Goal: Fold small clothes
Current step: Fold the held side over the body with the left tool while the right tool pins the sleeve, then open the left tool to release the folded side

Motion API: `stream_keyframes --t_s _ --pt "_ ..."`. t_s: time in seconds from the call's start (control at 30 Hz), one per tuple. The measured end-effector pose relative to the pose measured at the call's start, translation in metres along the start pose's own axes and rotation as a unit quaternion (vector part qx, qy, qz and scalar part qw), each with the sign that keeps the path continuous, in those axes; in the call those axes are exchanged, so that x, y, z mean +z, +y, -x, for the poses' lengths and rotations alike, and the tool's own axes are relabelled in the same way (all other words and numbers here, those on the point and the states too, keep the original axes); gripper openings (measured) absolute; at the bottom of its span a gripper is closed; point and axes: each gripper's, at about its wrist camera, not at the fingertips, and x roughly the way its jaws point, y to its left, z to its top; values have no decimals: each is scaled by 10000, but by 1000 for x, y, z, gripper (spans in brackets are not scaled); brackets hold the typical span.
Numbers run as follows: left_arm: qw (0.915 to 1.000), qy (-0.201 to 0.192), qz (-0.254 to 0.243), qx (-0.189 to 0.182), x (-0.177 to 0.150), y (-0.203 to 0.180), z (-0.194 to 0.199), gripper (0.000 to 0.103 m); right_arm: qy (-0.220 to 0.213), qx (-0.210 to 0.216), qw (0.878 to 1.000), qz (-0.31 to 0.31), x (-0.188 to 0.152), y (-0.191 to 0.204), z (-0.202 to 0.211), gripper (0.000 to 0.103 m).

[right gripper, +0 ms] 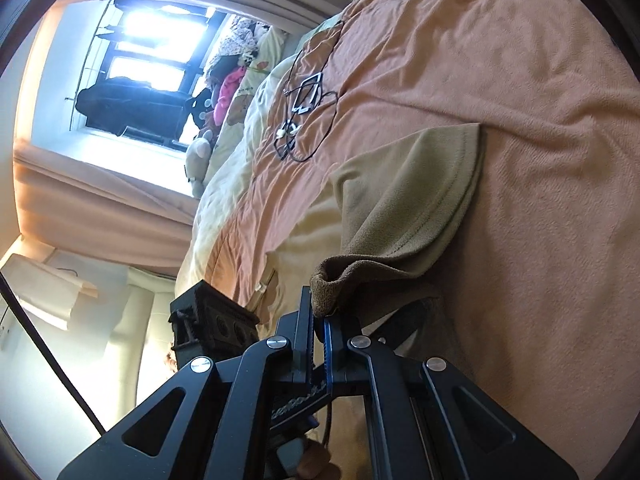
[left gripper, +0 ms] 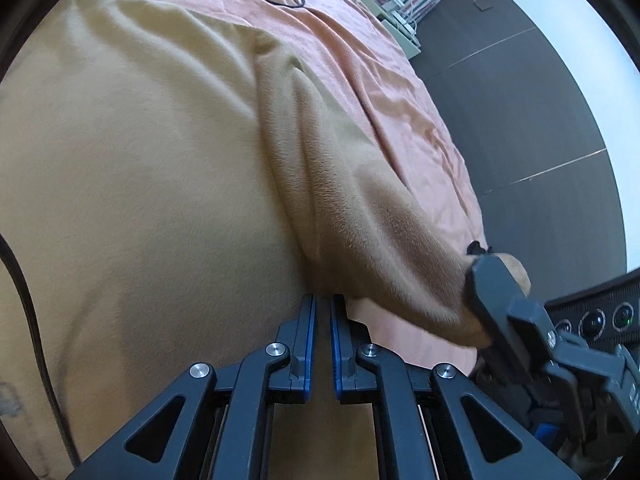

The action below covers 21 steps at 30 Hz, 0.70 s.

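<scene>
A tan shirt [left gripper: 132, 168] lies spread on a bed [left gripper: 360, 52] covered in salmon-pink cloth, its body filling the left of the left wrist view and a fold of it running toward the bed's near edge. The left gripper [left gripper: 322, 304] is pinched on the shirt's near hem, its blue pads almost together with only thin cloth between. Just to the right, the right gripper [right gripper: 318, 320] is clamped on a ribbed edge, probably the collar or a cuff, lifted slightly off the bed. The knit looks soft, light and limp, likely to sag and crease anywhere unsupported, so hems and corners seem the surest holds. From the right wrist view the shirt's long axis appears to run from the grippers away toward the bed's far end.
</scene>
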Motion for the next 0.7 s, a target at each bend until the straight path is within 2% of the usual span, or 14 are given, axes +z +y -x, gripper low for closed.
stream_keyframes --t_s 0.17,0.3,0.4,0.47,0.5,0.53,0.57,0.6,0.67,0.7 --pt "9990 -231 61 383 4 17 34 6 172 -41 9998 22 -4 -1 -13 0" --pt "9976 -413 148 543 9 28 62 6 421 -181 9989 113 -8 5 -27 1" --pt "9963 -517 126 670 10 30 79 6 641 -525 9965 73 -10 5 -38 1" --pt "9955 -548 113 760 12 28 84 7 766 -772 9940 -110 -8 0 -42 5" --pt "9953 -544 111 790 13 27 86 9 786 -827 9933 -193 -6 -2 -40 21" --pt "9951 -533 106 824 14 25 87 13 721 -806 9938 -256 -6 -4 -36 48" --pt "9951 -530 90 834 14 23 86 22 630 -802 9943 -305 -6 -3 -31 61" --pt "9949 -540 64 846 15 20 86 37 484 -807 9948 -383 -3 -4 -23 69" --pt "9945 -601 -53 855 14 11 87 53 347 -752 9954 -481 2 -7 -11 69" --pt "9941 -637 -139 865 14 5 86 53 226 -752 9953 -558 5 -9 -4 69"
